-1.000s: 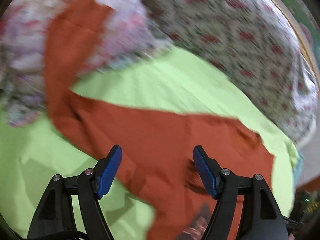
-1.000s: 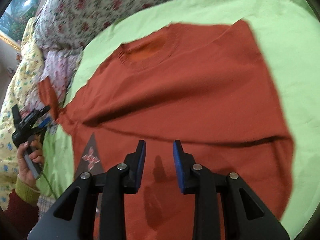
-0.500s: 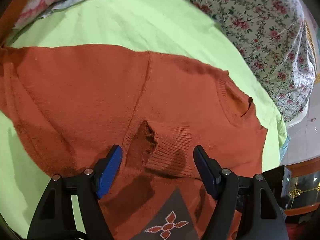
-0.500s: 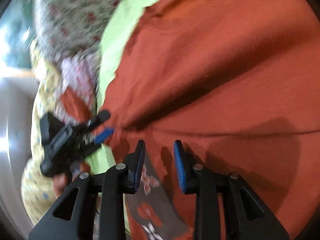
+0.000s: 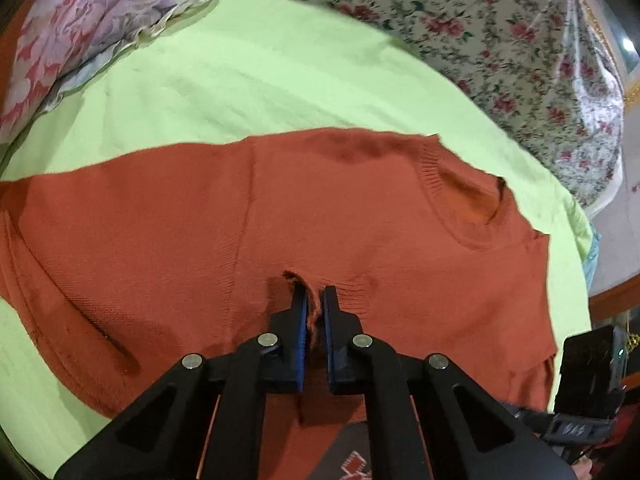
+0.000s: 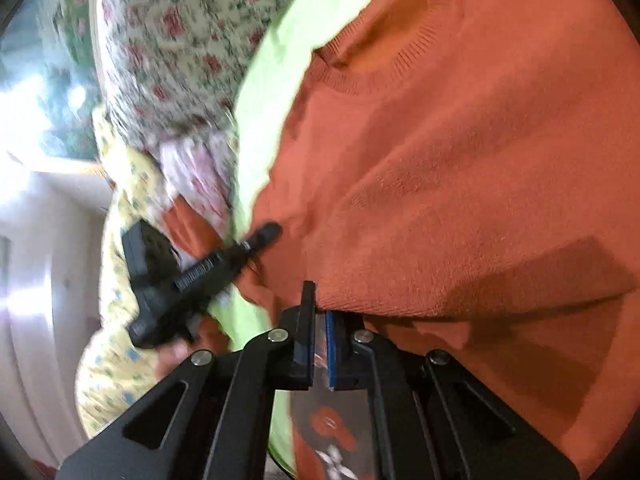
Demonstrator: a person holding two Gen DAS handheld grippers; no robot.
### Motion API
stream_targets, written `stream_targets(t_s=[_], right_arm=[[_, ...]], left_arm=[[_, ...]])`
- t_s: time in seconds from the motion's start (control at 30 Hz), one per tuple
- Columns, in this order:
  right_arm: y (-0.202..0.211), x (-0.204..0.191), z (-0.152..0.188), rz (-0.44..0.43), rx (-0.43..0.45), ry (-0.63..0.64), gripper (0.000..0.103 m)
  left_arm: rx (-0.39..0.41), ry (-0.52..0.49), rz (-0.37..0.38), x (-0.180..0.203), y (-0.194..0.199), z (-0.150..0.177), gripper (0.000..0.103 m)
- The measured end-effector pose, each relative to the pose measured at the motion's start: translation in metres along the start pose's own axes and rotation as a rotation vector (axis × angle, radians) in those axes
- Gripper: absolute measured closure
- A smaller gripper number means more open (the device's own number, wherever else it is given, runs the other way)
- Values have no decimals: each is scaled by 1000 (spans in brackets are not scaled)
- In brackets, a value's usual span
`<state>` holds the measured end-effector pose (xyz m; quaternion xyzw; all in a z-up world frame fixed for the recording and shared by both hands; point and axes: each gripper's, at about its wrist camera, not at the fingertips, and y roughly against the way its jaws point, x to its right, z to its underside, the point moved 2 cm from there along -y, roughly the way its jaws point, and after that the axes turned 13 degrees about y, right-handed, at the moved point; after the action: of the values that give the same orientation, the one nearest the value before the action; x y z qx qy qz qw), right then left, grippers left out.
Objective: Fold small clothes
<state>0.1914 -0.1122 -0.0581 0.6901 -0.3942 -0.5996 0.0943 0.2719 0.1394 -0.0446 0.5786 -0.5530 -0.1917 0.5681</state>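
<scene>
A rust-orange knit sweater [image 5: 360,220] lies spread on a lime-green sheet [image 5: 260,80], neck opening to the right. My left gripper [image 5: 314,292] points down at its middle, jaws closing tight with a ribbed fold of the knit pinched between the blue pads. In the right wrist view the sweater [image 6: 460,160] fills the right side. My right gripper [image 6: 320,296] has its jaws closing on the sweater's folded lower edge, and the knit runs in at the fingertips. The left gripper [image 6: 272,232] shows blurred at the sweater's left side.
A dark patch with a red and white motif [image 5: 352,460] lies just under the grippers. Flowered bedding [image 5: 500,40] rings the sheet at the back and right, and pink flowered cloth [image 5: 80,20] is piled at the back left. Yellow flowered fabric [image 6: 120,340] hangs left.
Both grippers have gone from open to shut on the sweater. The left one has come down onto the ribbed fold that lay between its fingers. The right one has sunk to the folded edge.
</scene>
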Motion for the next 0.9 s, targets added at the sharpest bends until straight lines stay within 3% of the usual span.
stream_targets(t_s=[0.07,0.2,0.3,0.37,0.43,0.57,0.7,0.83,0.9], right_arm=[[-12,11,8,51,-77,-13,98],[-25,14,17,58,-158,-54,94],[-20,4,20,49,-172,4,88],[-13,-5,20,41,-165,48,85],[-4,-12,21,35,-154,84,82],[20,-16,30,67,-136,133,76],[31,-10,35,104,-123,116,75],[35,2,38,127,-127,67,75],[35,4,38,133,-128,54,75]], left_arm=[[1,6,-33,-6,-3,2,97],[30,39,-67,-23,12,3,88],[99,60,-117,-43,40,-2,62],[169,84,-181,-59,59,-11,32],[252,122,-290,-77,79,-24,20],[384,161,-575,-107,99,-59,18],[469,128,-776,-116,101,-91,18],[524,97,-909,-117,91,-123,11],[502,115,-924,-126,83,-139,19]])
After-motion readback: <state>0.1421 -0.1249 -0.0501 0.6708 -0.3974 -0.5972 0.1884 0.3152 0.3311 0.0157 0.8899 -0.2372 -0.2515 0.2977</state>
